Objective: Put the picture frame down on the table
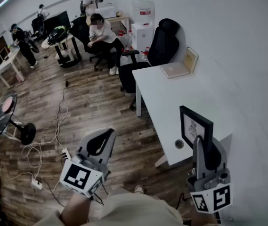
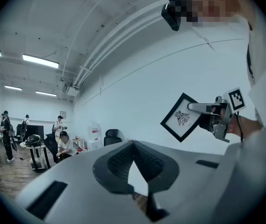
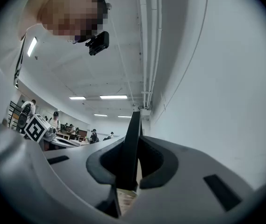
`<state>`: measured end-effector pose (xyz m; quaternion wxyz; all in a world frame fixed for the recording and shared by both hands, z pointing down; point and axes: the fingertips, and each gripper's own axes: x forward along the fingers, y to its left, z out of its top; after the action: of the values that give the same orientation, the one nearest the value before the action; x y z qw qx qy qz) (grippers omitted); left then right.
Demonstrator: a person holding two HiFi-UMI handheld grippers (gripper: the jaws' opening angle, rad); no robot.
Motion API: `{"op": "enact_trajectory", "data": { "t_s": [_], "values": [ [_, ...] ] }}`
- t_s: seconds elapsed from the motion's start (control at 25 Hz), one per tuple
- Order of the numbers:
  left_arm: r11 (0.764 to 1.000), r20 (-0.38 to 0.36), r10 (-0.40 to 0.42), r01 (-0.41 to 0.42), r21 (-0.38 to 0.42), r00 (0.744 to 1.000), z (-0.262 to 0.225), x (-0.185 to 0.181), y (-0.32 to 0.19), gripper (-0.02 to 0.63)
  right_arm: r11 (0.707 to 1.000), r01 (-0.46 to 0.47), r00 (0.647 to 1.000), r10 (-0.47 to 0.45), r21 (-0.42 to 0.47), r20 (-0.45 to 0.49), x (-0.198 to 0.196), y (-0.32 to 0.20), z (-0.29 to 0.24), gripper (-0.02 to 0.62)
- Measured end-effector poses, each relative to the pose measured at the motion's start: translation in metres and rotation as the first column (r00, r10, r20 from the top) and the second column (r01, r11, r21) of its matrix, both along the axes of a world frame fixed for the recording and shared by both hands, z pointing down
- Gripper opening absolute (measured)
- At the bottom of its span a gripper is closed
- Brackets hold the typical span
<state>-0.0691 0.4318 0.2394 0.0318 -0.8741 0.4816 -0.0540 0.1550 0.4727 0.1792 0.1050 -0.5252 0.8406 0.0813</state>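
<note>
Firmly, my right gripper [image 1: 205, 145] pinched the picture frame [image 1: 196, 126] over the table's [image 1: 164, 95] near end, lowering due; left gripper [image 1: 103, 138] closed, empty.

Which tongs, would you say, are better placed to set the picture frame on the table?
Right: the right tongs grip the picture frame at the white table; the left tongs hold nothing, over the wooden floor.

Head view: steeply down on the counter [image 1: 166, 98]. Gripper views: upward, close along their jaws. All share the picture frame [image 1: 196, 127].
</note>
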Motion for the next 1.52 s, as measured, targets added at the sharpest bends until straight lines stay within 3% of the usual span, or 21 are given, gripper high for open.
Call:
{"op": "enact_trajectory", "data": {
  "t_s": [0.36,0.84,1.28,1.52],
  "values": [
    [1.0,-0.01,0.006,-0.006,-0.011,1.0,0.007,0.008,0.003,0.02,0.999,0.027,0.995,-0.024,-0.03,0.099,0.011,-0.002,0.008,0.067],
    [0.998,0.002,0.0,0.001,-0.058,1.0,0.017,0.019,0.005,0.02,0.996,0.023,0.997,-0.017,-0.085,0.07,0.018,-0.002,0.02,0.067],
    [0.997,0.017,0.002,-0.001,-0.071,1.0,0.021,0.02,-0.005,0.02,0.988,0.09,0.992,-0.078,-0.123,0.101,0.005,-0.019,0.035,0.067],
    [0.998,0.001,0.015,-0.015,-0.065,1.0,0.026,0.019,-0.028,0.02,0.973,0.13,0.979,-0.095,-0.192,0.182,0.004,-0.049,0.05,0.067]
  ]
}}
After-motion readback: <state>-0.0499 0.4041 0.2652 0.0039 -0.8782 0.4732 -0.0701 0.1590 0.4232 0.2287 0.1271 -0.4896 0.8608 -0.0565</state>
